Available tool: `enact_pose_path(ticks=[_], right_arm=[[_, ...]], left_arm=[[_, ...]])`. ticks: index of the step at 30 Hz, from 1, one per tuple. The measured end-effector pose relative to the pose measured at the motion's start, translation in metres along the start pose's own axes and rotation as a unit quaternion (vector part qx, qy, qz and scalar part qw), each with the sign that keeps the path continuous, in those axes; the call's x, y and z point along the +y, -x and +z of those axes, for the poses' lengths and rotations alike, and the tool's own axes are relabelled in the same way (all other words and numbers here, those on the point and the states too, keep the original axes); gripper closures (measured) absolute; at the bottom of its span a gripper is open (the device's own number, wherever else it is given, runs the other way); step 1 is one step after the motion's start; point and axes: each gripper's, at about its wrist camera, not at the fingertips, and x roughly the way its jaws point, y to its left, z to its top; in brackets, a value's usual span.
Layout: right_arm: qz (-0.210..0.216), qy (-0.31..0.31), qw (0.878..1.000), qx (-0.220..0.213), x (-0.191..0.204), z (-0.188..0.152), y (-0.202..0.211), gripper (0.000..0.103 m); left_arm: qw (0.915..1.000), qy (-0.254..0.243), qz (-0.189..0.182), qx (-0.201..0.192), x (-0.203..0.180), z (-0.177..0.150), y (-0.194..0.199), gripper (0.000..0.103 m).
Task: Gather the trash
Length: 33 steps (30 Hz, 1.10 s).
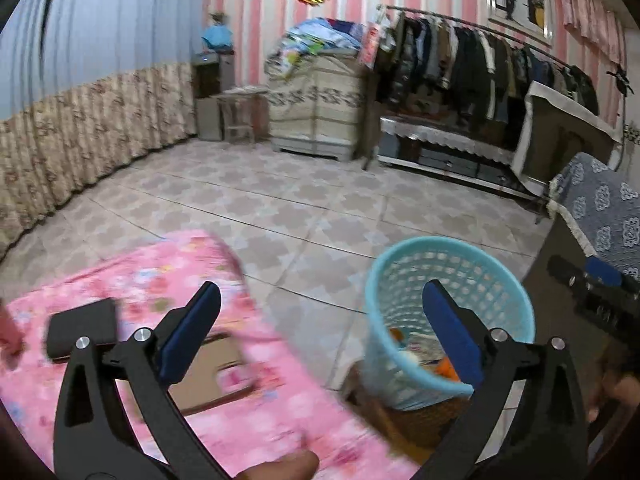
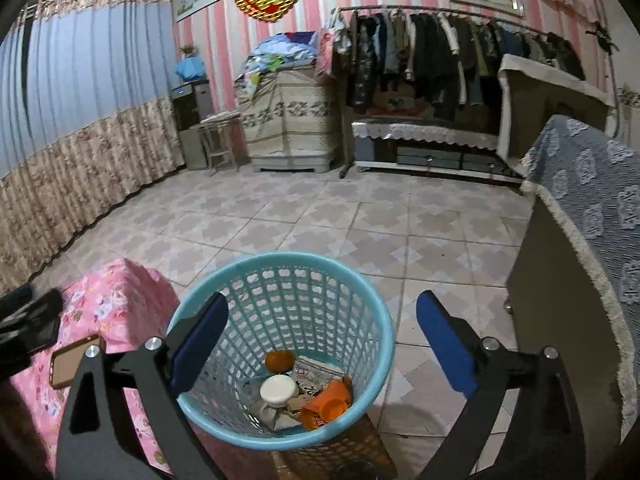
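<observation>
- Several pieces of trash lay in the bottom of the blue basket (image 2: 286, 354): an orange cup (image 2: 326, 402) on its side, a white round lid (image 2: 279, 389), an orange fruit (image 2: 279, 361), a printed wrapper (image 2: 316, 372) and some crumpled paper (image 2: 264, 412).
- That basket, a light-blue mesh bin, stood on a brown woven stand (image 2: 360, 456) just beside the pink floral surface (image 2: 116, 304).
- Right tongs (image 2: 322, 342) hovered over the basket with jaws wide and nothing between them; the left blue pad showed in front of the rim, the right pad outside it over the tiled floor (image 2: 360, 220).
- Left tongs (image 1: 322, 332) were also spread wide and empty, one pad over the pink surface, the other in front of the basket.
- On the pink surface lay a dark phone (image 1: 82, 330); the left view was blurred there.
- Beyond stood a clothes rack (image 2: 460, 52) and a long curtain (image 2: 80, 120).
</observation>
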Motion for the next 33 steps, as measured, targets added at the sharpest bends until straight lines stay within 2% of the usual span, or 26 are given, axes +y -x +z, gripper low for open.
enact_pose_path(ticks=[4, 7, 10, 12, 14, 16, 17, 19, 21, 22, 24, 27, 30, 33], right_arm=[[0.008, 0.005, 1.0, 0.002, 0.02, -0.005, 0.015, 0.009], [0.053, -0.016, 0.998, 0.003, 0.041, -0.011, 0.035, 0.009], [0.134, 0.006, 0.991, 0.008, 0.082, -0.042, 0.065, 0.009], [0.21, 0.027, 0.977, 0.011, 0.117, -0.08, 0.096, 0.009], [0.256, 0.051, 0.965, 0.008, 0.142, -0.111, 0.122, 0.009], [0.309, 0.104, 0.945, 0.007, 0.169, -0.142, 0.151, 0.009], [0.331, 0.151, 0.932, -0.013, 0.183, -0.158, 0.171, 0.009], [0.32, 0.205, 0.923, -0.056, 0.197, -0.175, 0.195, 0.009], [0.321, 0.224, 0.916, -0.085, 0.198, -0.187, 0.211, 0.008], [0.322, 0.219, 0.916, -0.091, 0.195, -0.19, 0.213, 0.007], [0.318, 0.21, 0.92, -0.095, 0.191, -0.192, 0.213, 0.006], [0.31, 0.2, 0.924, -0.098, 0.186, -0.187, 0.209, 0.006], [0.318, 0.17, 0.929, -0.083, 0.184, -0.181, 0.205, 0.006], [0.318, 0.179, 0.928, -0.081, 0.189, -0.184, 0.203, 0.006]], left_arm=[[0.9985, -0.009, 0.047, -0.025, 0.039, -0.019, 0.055, 0.005], [0.994, 0.001, 0.1, -0.045, 0.08, -0.042, 0.109, 0.005], [0.9853, 0.019, 0.153, -0.073, 0.125, -0.081, 0.172, 0.005], [0.9784, 0.048, 0.187, -0.074, 0.153, -0.112, 0.213, 0.005], [0.9692, 0.073, 0.22, -0.083, 0.172, -0.144, 0.253, 0.005], [0.9622, 0.082, 0.244, -0.088, 0.179, -0.169, 0.283, 0.005], [0.9562, 0.091, 0.263, -0.091, 0.183, -0.186, 0.299, 0.005], [0.9489, 0.108, 0.284, -0.086, 0.188, -0.206, 0.314, 0.005], [0.9415, 0.135, 0.3, -0.072, 0.196, -0.227, 0.321, 0.005], [0.9397, 0.149, 0.297, -0.081, 0.199, -0.231, 0.327, 0.005], [0.9347, 0.143, 0.31, -0.1, 0.197, -0.236, 0.333, 0.005], [0.9262, 0.125, 0.343, -0.094, 0.187, -0.239, 0.322, 0.005], [0.9227, 0.117, 0.351, -0.109, 0.178, -0.238, 0.322, 0.005], [0.9293, 0.115, 0.337, -0.098, 0.178, -0.239, 0.314, 0.005]])
